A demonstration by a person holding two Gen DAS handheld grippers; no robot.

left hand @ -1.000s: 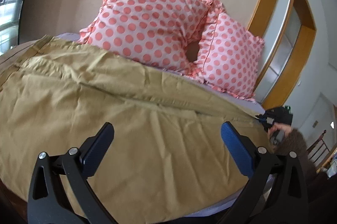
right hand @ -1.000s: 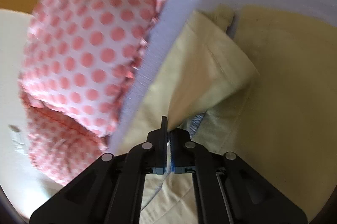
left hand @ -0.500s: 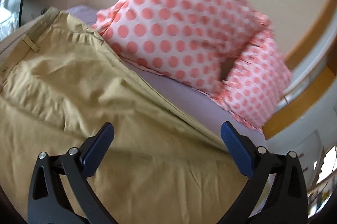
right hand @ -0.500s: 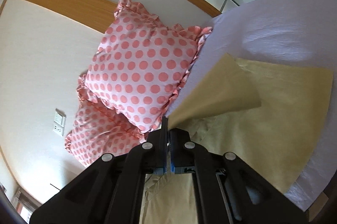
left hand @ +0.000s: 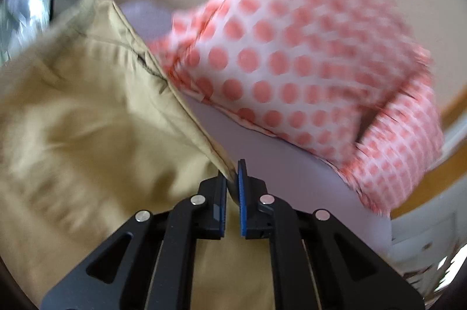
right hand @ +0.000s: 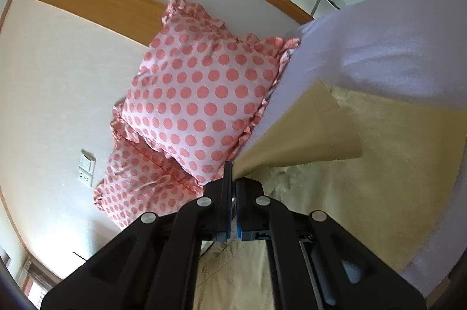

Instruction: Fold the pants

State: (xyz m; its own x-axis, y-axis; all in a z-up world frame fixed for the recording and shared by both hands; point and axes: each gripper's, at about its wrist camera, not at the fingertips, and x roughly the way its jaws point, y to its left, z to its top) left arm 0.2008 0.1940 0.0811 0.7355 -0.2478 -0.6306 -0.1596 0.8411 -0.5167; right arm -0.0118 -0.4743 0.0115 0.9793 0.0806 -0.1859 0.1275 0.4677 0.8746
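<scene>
Both grippers pinching the khaki pants over the bed.

Left gripper point(left hand: 232, 178): jaws drawn nearly together on a seamed edge of the pants point(left hand: 87, 117), which spread left and below over the lavender bedsheet point(left hand: 280, 164); this view is motion-blurred. Right gripper point(right hand: 232, 184): jaws closed on a raised corner of the pants point(right hand: 306, 132), lifted as a flap above the remaining fabric lying flat on the sheet point(right hand: 379, 53). Beyond stand two pink polka-dot pillows point(right hand: 198, 99) against the beige wall point(right hand: 58, 76), which bears a switch plate point(right hand: 86, 168).
</scene>
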